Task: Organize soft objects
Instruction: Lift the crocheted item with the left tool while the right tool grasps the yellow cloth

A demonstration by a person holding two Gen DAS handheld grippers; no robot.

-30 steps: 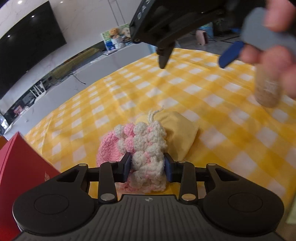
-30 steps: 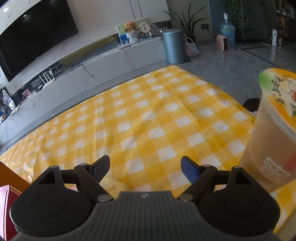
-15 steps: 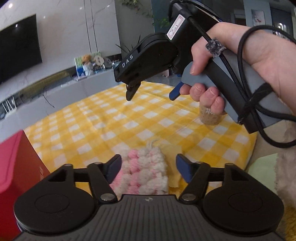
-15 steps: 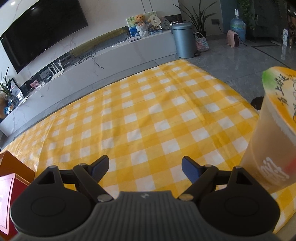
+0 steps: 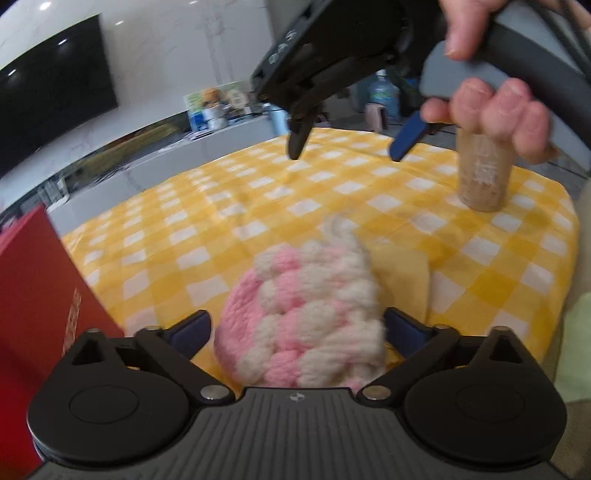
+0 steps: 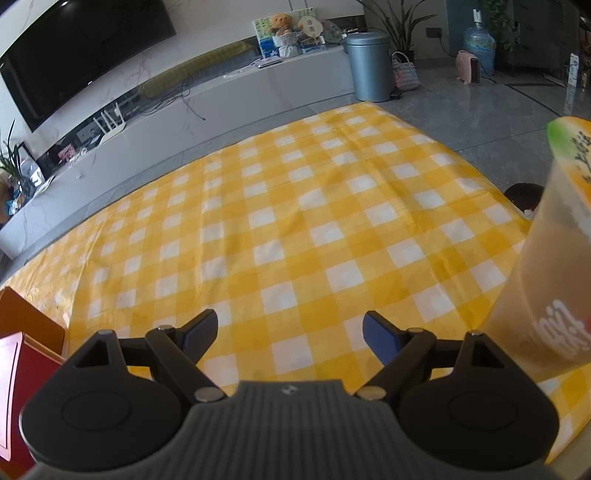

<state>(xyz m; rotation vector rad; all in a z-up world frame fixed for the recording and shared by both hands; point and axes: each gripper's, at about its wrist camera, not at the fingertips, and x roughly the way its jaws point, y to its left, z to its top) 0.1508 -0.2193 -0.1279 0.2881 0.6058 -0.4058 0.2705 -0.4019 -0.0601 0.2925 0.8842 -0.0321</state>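
Red box (image 5: 33, 295) flanks knitted hat (image 5: 306, 314); cup (image 5: 484, 177) beyond.

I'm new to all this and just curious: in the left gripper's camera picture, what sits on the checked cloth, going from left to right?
Red box → pink and white knitted piece → yellow cloth under it → brown cup.

Both wrist views look down, close over the checked cloth (image 6: 295, 229).

Marble wall (image 6: 207, 22), wall-mounted television (image 6: 74, 51)
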